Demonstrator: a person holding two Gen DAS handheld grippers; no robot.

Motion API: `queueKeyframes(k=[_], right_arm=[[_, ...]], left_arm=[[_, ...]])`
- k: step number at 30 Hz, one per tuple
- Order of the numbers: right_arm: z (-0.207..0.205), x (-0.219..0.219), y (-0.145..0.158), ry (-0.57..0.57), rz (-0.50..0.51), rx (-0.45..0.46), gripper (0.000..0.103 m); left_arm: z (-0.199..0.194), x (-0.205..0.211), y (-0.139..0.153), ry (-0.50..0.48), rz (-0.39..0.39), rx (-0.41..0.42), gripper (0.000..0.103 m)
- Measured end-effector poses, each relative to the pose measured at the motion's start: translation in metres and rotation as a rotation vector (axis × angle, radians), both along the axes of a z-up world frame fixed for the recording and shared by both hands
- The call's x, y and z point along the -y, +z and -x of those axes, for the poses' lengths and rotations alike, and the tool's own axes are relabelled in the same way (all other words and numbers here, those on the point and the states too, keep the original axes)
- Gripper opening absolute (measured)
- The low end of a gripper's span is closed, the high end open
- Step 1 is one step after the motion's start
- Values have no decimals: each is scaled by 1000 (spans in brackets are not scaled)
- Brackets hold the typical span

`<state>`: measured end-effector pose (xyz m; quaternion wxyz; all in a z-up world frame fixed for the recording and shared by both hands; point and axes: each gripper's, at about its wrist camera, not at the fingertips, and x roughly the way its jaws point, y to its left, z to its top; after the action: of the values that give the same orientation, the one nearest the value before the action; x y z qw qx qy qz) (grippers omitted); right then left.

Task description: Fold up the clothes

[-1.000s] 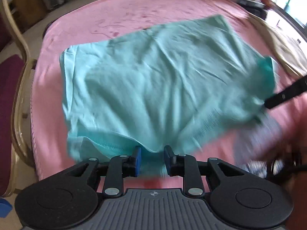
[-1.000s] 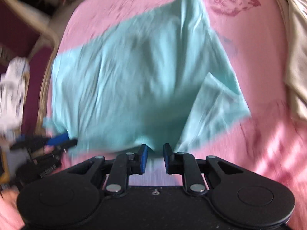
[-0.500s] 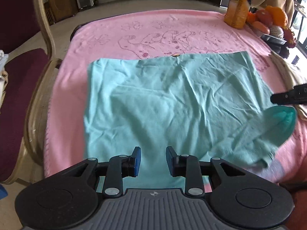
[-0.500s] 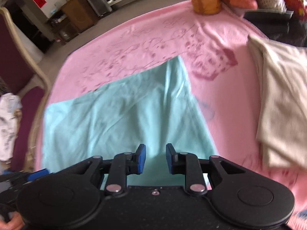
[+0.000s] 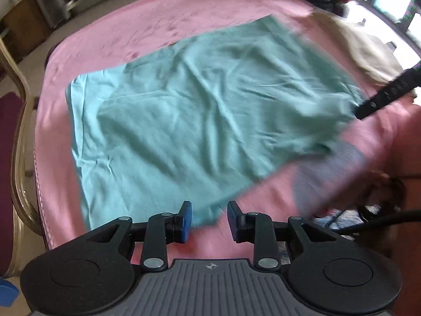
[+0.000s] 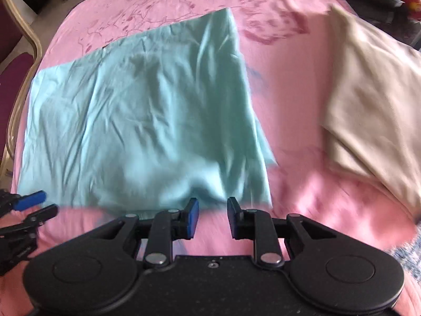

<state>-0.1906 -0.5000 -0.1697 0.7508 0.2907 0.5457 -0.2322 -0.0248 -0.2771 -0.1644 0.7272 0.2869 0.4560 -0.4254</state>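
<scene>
One teal garment [image 5: 200, 121] lies spread flat and creased on the pink tablecloth [image 5: 126, 29]; its right-hand part is blurred. One beige cloth [image 6: 373, 100] lies folded to its right, apart from it. Two grippers are in view. The left gripper [image 5: 209, 217] sits at the garment's near edge, fingers parted, gripping nothing. The right gripper [image 6: 212, 217] sits at the near right corner, likewise released. One chair [image 5: 18, 121] stands at the table's left.
</scene>
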Motion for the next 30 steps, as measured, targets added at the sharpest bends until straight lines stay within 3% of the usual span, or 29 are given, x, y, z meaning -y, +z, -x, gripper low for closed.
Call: queueKeyframes(k=[4, 8, 13, 15, 16, 20, 24, 27, 30], right_arm=[[30, 1, 22, -69, 52, 92, 24], [17, 2, 20, -83, 63, 220, 21], [-18, -12, -11, 4, -20, 301, 18], [-27, -19, -25, 50, -27, 286, 18], [-30, -23, -31, 75, -13, 256, 13], [-18, -31, -24, 91, 79, 122, 7], [4, -19, -18, -10, 95, 97, 10], [15, -13, -3, -71, 62, 188, 11], [24, -11, 18, -109, 39, 291, 13]], left_arm=[[-8, -11, 7, 84, 61, -6, 29], [-17, -21, 13, 168, 122, -12, 28], [-18, -11, -8, 194, 63, 75, 27], [-18, -12, -14, 205, -10, 116, 29], [-18, -15, -15, 216, -39, 131, 33], [-23, -31, -12, 292, -118, 169, 33], [-31, -53, -2, 372, -53, 104, 32], [-35, -70, 14, 419, 51, 50, 32], [-39, -79, 33, 445, 129, 70, 32]])
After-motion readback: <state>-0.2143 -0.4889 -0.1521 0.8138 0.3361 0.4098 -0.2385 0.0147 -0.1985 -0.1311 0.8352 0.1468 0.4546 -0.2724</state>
